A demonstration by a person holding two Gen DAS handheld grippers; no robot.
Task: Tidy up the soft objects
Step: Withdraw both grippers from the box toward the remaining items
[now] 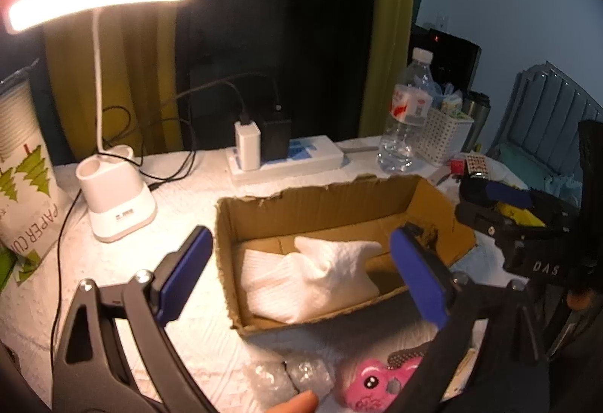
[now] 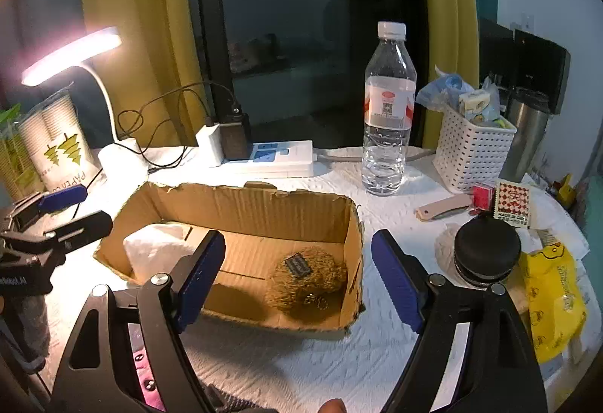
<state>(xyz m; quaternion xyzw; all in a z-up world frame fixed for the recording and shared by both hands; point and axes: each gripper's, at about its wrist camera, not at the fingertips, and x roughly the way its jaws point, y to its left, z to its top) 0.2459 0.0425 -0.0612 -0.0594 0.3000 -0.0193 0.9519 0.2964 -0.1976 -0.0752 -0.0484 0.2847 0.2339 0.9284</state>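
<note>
the table (image 2: 395, 220) carried a torn cardboard box (image 2: 241, 201). inside it a white cloth (image 1: 312, 277) lay at the lamp end and a brown furry toy (image 2: 307, 279) opposite. the left hand-held gripper (image 1: 301, 281) and right hand-held gripper (image 2: 297, 279) both stood wide apart, holding nothing.

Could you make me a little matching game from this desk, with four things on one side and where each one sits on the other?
Things:
1. white cloth
2. brown fuzzy ball
3. pink toy
4. water bottle

Places:
A. standing on the table behind the cardboard box
B. inside the box, at its right end as the right wrist camera shows it
C. on the table in front of the box, outside it
D. inside the box, at its left end

Pairs: 1-D, 2-B, 3-C, 4-A
</note>
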